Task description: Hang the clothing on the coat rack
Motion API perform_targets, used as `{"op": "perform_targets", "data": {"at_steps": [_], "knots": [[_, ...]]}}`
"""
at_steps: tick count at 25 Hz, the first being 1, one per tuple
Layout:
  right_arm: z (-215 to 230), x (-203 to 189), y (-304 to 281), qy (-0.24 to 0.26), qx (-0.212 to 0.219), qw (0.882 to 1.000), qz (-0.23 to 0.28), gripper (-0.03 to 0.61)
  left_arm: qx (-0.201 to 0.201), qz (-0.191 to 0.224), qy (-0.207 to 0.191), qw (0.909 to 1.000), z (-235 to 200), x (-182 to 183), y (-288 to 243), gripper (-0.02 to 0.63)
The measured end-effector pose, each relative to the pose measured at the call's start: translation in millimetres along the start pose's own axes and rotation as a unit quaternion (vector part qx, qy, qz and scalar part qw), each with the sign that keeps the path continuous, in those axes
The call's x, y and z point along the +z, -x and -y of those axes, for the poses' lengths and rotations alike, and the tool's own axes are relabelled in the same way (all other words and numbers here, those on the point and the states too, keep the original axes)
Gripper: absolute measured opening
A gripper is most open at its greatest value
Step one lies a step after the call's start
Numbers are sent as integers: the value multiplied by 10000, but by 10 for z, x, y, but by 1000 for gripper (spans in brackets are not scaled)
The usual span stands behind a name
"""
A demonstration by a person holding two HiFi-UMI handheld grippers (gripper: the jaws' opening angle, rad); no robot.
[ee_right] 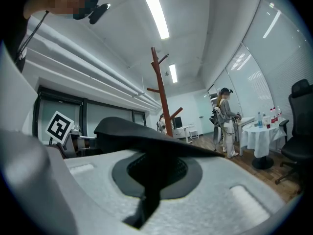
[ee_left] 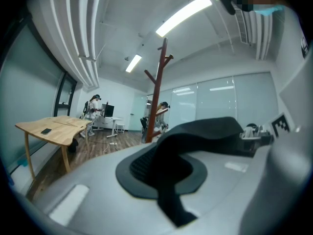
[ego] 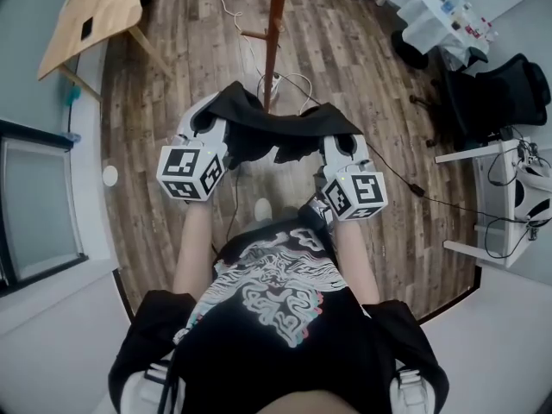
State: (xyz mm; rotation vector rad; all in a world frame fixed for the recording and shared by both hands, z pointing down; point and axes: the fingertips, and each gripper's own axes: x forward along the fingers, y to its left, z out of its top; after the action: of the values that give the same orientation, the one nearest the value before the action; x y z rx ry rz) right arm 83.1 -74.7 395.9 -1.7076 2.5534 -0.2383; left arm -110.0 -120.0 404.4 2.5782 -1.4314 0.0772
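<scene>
Left gripper [ego: 205, 128]: jaws nearly closed, clamped on one edge of the black garment [ego: 267, 126]. Right gripper [ego: 343, 149]: jaws clamped on the opposite edge. The garment spans the gap between both grippers and drapes over their jaws. The wooden coat rack [ego: 273, 41] stands just beyond the grippers, in line with that gap, and does not yet carry the garment.
</scene>
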Motion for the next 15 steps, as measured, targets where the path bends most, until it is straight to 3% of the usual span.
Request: {"op": "perform_targets", "data": {"at_steps": [15], "knots": [[-5,72,-502,277,31,9996,-37,2,163,11,-240,9996,-390,204,-205,9]]}}
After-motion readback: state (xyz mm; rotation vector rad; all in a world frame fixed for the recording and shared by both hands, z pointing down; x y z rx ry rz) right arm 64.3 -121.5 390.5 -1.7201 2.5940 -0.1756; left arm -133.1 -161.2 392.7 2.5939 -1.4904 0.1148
